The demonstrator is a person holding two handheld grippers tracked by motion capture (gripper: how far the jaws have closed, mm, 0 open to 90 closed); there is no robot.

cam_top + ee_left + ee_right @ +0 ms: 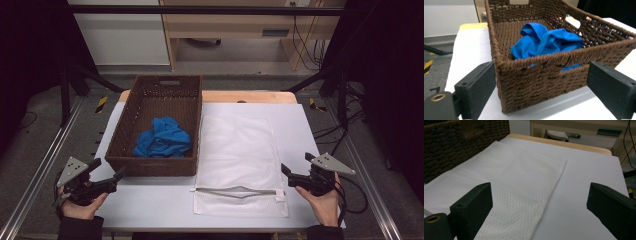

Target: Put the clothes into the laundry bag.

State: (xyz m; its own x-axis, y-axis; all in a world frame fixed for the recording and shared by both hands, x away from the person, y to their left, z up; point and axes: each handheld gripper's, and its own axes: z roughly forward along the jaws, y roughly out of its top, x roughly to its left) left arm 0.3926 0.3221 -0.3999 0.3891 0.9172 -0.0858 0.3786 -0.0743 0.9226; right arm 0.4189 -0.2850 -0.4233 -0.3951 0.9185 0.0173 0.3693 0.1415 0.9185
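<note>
A crumpled blue cloth (164,138) lies in the near half of a brown woven basket (126,120) on the left of the white counter (150,205), its lower folds hidden behind the basket's near wall. In the left gripper view the cloth (546,42) rises above that wall, with bits of blue showing through gaps in the weave of the basket (536,82). Just beside the basket on its right, a white mesh laundry bag (239,160) lies flat, its zipped opening gaping slightly at the near end; what is inside, if anything, is hard to make out through the mesh. In the right gripper view the bag (506,187) is cut off at the left and bottom edges.

The left gripper (107,176), held in a hand at the counter's near left corner, points at the basket's near left corner, its jaws spread wide and empty; the basket corner stands between them in its own view, but the pads do not touch it. The right gripper (286,176), held at the near right edge, points across the bag, its jaws likewise wide apart with nothing in them.

Beyond the counter, a dark frame, cables and pale furniture sit in shadow, with details hard to tell.
</note>
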